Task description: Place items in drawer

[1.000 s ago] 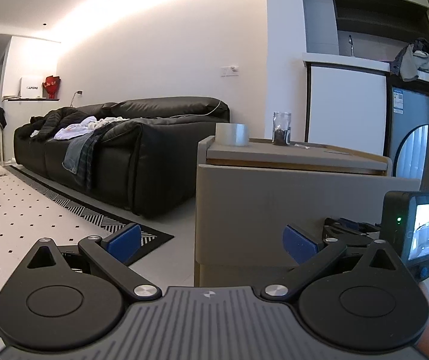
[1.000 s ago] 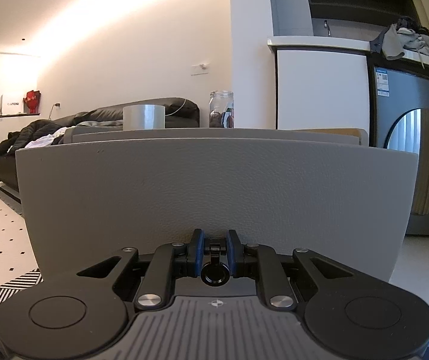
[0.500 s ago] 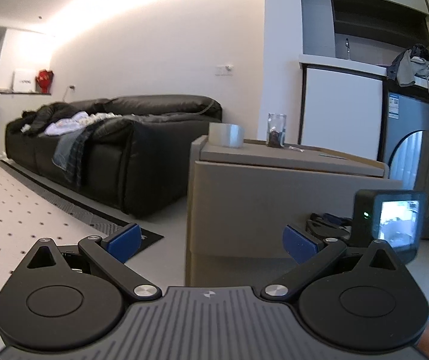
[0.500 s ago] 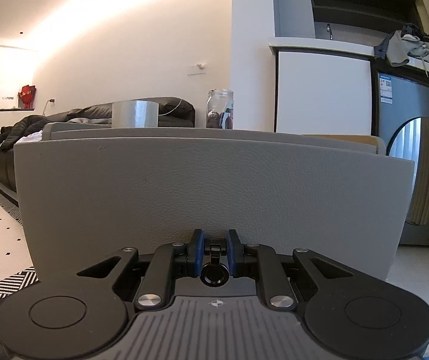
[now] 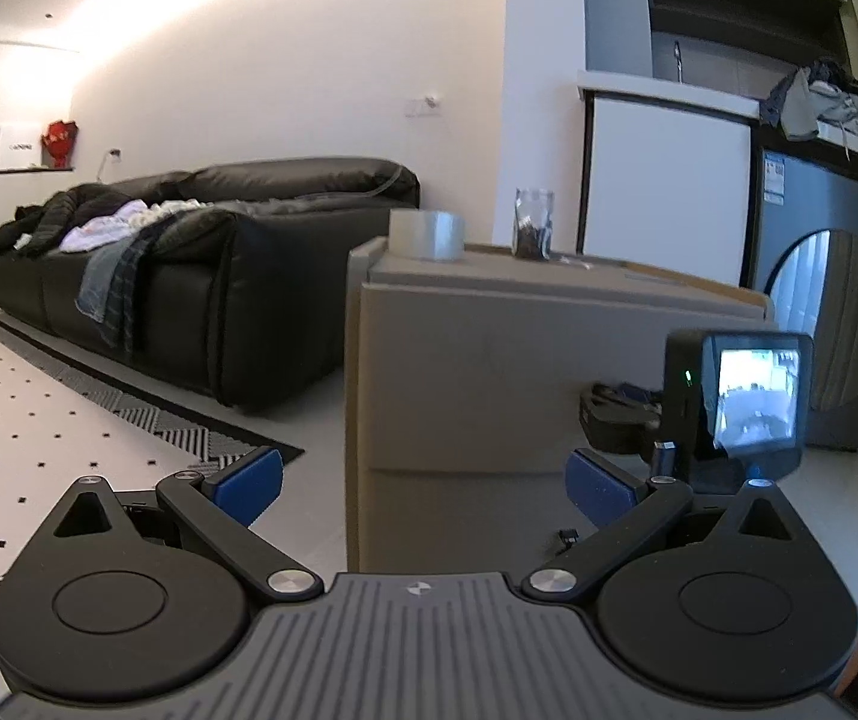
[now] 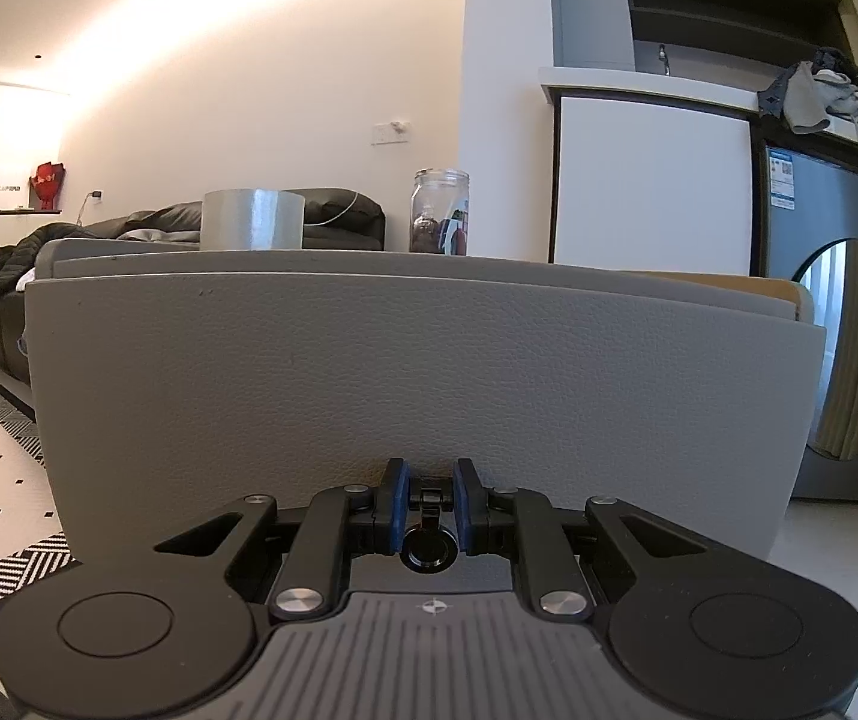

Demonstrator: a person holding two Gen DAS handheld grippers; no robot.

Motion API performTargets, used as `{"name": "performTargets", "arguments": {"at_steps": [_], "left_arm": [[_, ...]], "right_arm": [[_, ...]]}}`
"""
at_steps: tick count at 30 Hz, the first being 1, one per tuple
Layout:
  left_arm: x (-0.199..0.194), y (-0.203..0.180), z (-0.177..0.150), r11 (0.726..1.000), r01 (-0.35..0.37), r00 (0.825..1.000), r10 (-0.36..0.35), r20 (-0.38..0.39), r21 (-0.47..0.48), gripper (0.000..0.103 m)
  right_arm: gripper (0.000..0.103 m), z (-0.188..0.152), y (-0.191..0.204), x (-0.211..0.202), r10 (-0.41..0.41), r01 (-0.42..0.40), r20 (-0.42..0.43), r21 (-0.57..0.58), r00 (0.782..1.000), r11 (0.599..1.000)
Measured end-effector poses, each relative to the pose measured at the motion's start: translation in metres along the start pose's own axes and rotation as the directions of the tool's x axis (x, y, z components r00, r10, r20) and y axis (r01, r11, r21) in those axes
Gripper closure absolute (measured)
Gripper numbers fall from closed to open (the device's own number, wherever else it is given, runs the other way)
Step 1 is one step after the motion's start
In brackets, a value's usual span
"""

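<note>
A grey cabinet (image 5: 489,360) stands on the floor, and its leather-textured drawer front (image 6: 429,372) fills the right wrist view. My right gripper (image 6: 429,498) is shut on the drawer's black ring pull (image 6: 429,549), low on the panel's centre. On the cabinet top sit a silvery tape roll (image 6: 252,219) and a glass jar (image 6: 440,213) with dark contents; the left wrist view also shows the roll (image 5: 427,234) and jar (image 5: 533,231). My left gripper (image 5: 423,474) hangs open and empty off the cabinet's left front corner. The right gripper's camera unit (image 5: 741,402) shows there.
A black sofa (image 5: 201,252) with clothes on it lines the wall to the left. A white dotted rug (image 5: 39,420) with a zigzag border covers the floor beside it. A washing machine (image 5: 825,312) and a white cupboard (image 5: 663,192) stand right of the cabinet.
The right gripper stays shut on the ring pull with the panel just as close. In the left view, the cabinet and the right gripper's camera have drifted leftward.
</note>
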State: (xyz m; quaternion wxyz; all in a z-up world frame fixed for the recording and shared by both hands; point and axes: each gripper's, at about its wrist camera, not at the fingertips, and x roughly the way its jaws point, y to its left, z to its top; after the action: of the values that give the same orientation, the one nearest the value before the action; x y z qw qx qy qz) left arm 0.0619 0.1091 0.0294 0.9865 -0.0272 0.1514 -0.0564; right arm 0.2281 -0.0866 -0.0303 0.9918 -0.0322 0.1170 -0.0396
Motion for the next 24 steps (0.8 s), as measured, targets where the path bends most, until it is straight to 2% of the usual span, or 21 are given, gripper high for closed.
{"name": "performTargets", "arguments": {"at_steps": [14, 19, 24], "left_arm": [[0.01, -0.003, 0.001, 1.0, -0.008, 1.0, 0.008, 0.001, 0.004, 0.0], [0.008, -0.005, 0.002, 1.0, -0.021, 1.0, 0.021, 0.009, 0.0, 0.0], [0.007, -0.008, 0.003, 1.0, -0.022, 1.0, 0.022, 0.006, -0.003, 0.0]], "right_arm": [[0.085, 0.0, 0.002, 0.003, -0.013, 0.013, -0.002, -0.012, 1.0, 1.0], [0.085, 0.004, 0.006, -0.02, 0.01, -0.007, 0.057, -0.056, 0.998, 0.998], [0.085, 0.009, -0.004, -0.04, 0.026, -0.024, 0.059, -0.025, 0.998, 0.999]]}}
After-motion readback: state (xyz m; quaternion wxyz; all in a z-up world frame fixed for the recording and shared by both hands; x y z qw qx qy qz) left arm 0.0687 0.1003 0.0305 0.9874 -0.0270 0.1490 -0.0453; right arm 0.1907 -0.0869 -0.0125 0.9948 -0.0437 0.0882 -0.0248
